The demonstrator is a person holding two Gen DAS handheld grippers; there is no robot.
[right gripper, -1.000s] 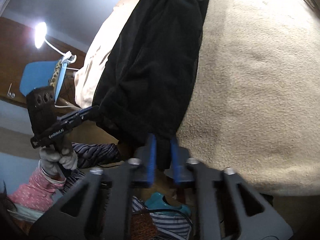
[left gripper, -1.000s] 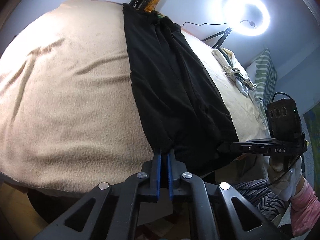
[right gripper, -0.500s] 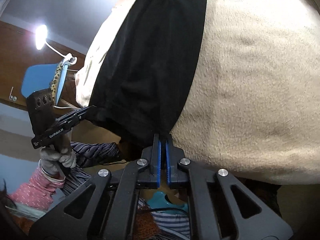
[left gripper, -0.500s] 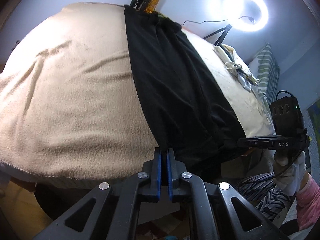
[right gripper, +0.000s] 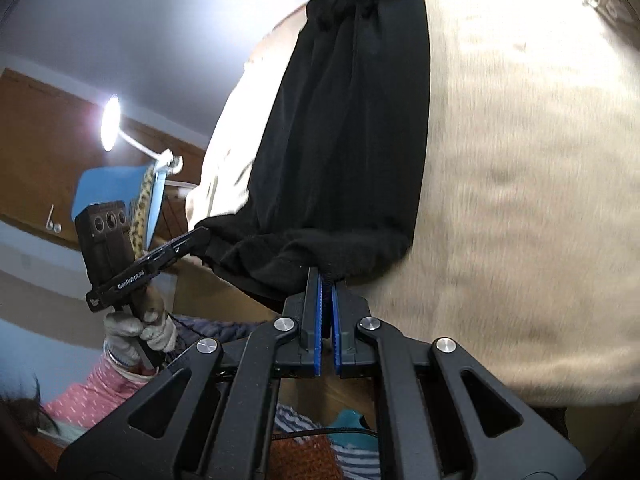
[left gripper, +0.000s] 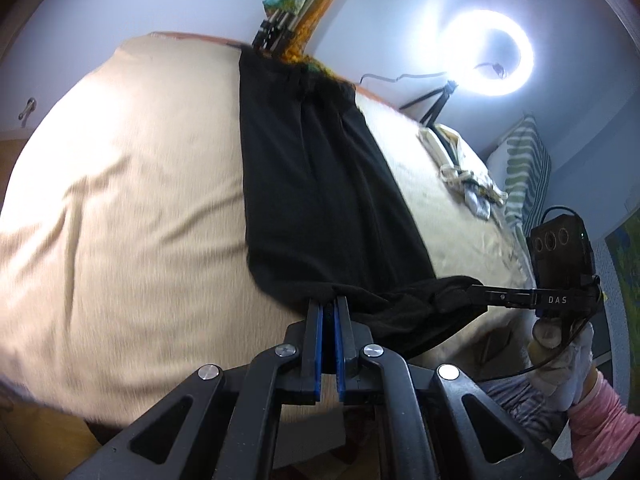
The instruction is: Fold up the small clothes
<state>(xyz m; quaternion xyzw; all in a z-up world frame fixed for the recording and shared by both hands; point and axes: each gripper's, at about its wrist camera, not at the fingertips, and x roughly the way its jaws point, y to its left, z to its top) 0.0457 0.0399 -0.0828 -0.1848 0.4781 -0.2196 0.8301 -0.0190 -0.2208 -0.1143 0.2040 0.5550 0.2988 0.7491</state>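
A long black garment (left gripper: 320, 184) lies lengthwise on the beige blanket (left gripper: 120, 216); it also shows in the right wrist view (right gripper: 352, 128). My left gripper (left gripper: 328, 304) is shut on its near hem at the left corner. My right gripper (right gripper: 327, 276) is shut on the same hem at the right corner. The hem is lifted off the blanket and bunched between the two grippers. The right gripper shows in the left wrist view (left gripper: 478, 291), and the left gripper shows in the right wrist view (right gripper: 202, 234).
A ring light (left gripper: 486, 56) on a tripod stands behind the bed. A pale garment (left gripper: 460, 168) lies on the blanket's right side by a striped pillow (left gripper: 524, 176). A lamp (right gripper: 110, 128) and blue chair (right gripper: 112, 188) stand left.
The right gripper closed on the hem. Both grippers then lifted the near hem and carried it forward over the garment, so the hem now bunches between them.
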